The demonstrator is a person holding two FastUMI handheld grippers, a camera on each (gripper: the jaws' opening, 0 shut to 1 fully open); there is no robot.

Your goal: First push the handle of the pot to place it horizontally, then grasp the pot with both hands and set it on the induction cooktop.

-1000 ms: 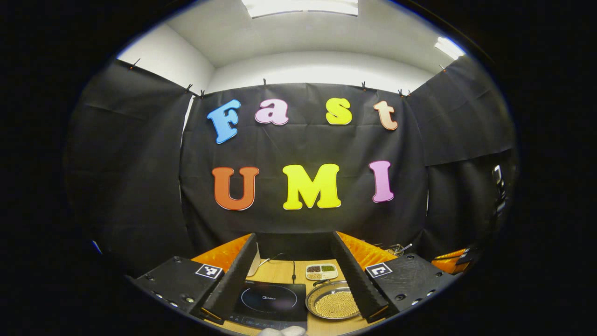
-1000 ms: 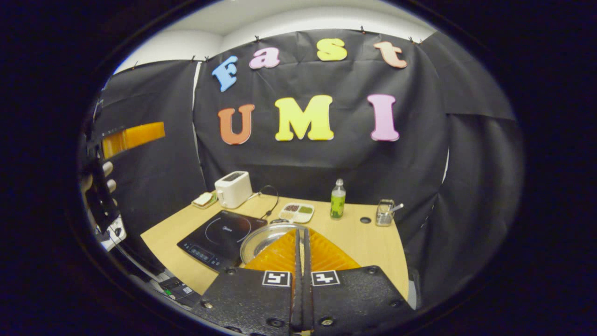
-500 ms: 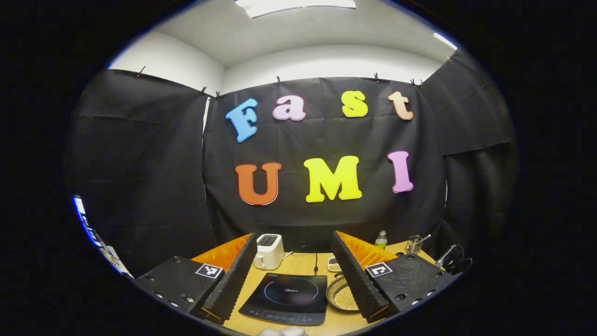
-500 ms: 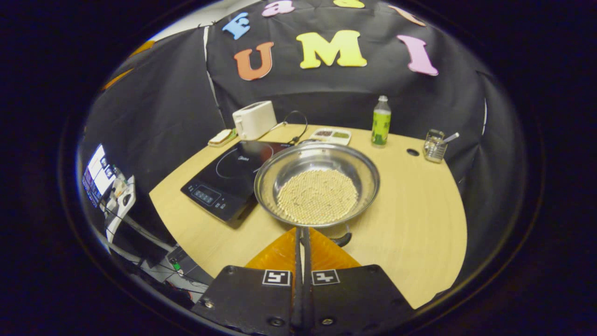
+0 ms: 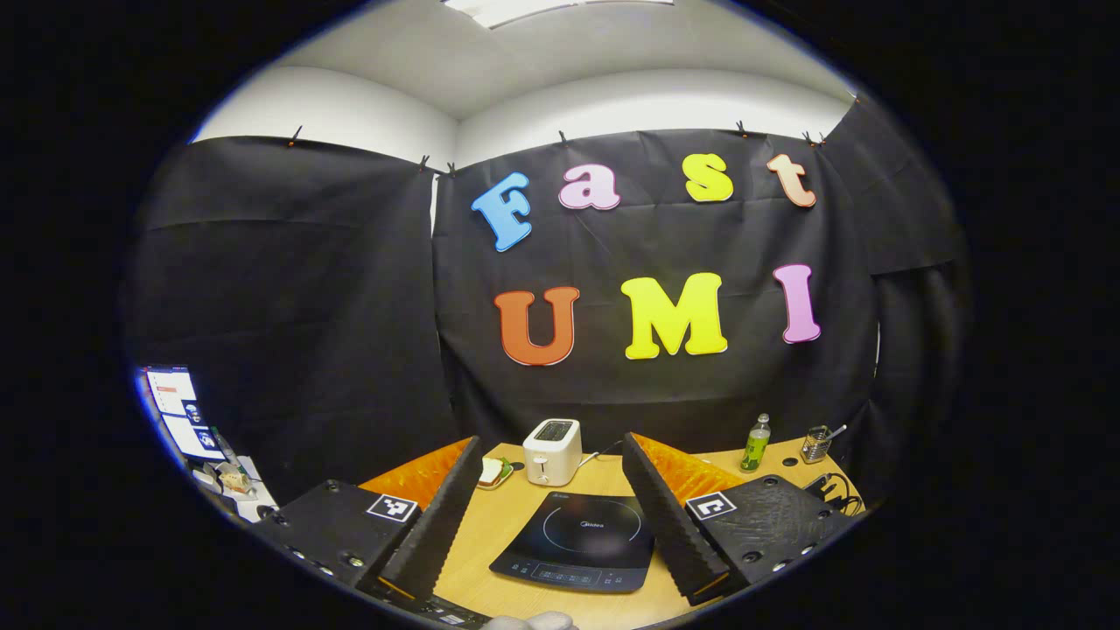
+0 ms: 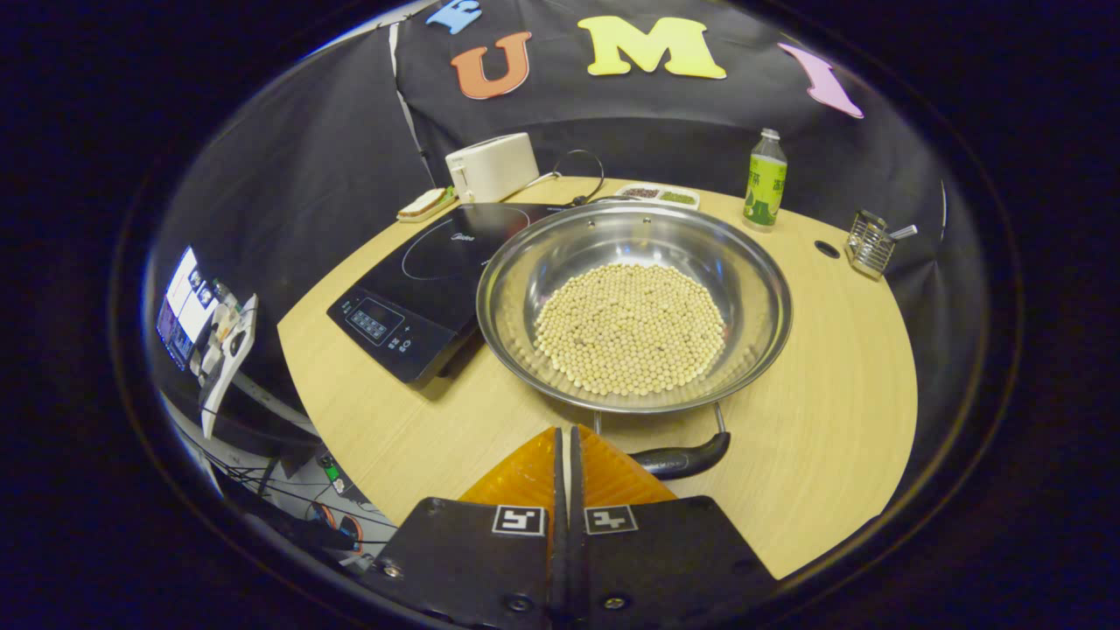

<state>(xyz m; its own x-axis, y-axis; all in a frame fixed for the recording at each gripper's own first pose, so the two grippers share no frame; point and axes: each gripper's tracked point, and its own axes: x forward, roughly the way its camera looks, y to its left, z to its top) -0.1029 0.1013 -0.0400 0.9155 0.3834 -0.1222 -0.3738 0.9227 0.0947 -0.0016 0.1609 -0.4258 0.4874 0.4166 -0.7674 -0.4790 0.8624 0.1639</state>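
Table (image 6: 814, 472) edge was cut off behind my right gripper (image 6: 564, 437), jaws pressed together, empty. Pot (image 6: 634, 319) of beans sat beside the induction cooktop (image 6: 420, 280); its handle (image 6: 682, 459) was partly hidden. My left gripper (image 5: 551, 499) was spread wide. Cooktop logo and bottle (image 6: 765, 179) label unreadable.

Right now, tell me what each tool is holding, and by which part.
Nothing is held. The right tool is shut on nothing, just short of the pot and its handle. The left tool is open above the induction cooktop.
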